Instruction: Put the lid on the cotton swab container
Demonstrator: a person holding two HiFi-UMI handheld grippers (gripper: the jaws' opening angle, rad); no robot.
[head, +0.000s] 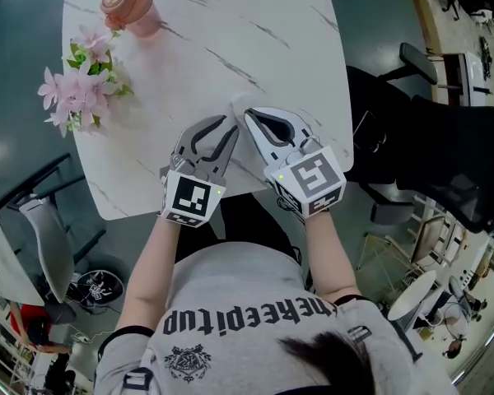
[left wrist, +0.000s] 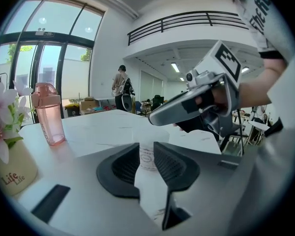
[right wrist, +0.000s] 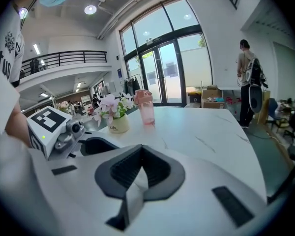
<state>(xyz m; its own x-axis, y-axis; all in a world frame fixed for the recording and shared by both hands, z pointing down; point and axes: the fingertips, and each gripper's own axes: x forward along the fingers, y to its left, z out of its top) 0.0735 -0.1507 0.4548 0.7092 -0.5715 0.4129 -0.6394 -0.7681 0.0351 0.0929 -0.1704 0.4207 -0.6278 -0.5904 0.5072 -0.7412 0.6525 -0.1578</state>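
A small translucent cotton swab container (left wrist: 148, 159) with a round printed label stands upright between the ribbed pads of my left gripper (left wrist: 146, 144), and both pads touch its sides. In the head view this gripper (head: 230, 128) hovers at the near edge of the white marble table (head: 255, 31). My right gripper (head: 252, 117) sits close beside it, tip to tip. In the left gripper view the right gripper's (left wrist: 157, 119) tip hangs just above the container's top. Its own view shows the right gripper (right wrist: 140, 149) with tips together; I make out no lid between them.
A pink drinking bottle (head: 132, 8) and a pot of pink flowers (head: 81, 85) stand at the table's far left. Black office chairs (head: 445, 138) are on the floor to the right. A person (right wrist: 248, 77) stands far off near the glass doors.
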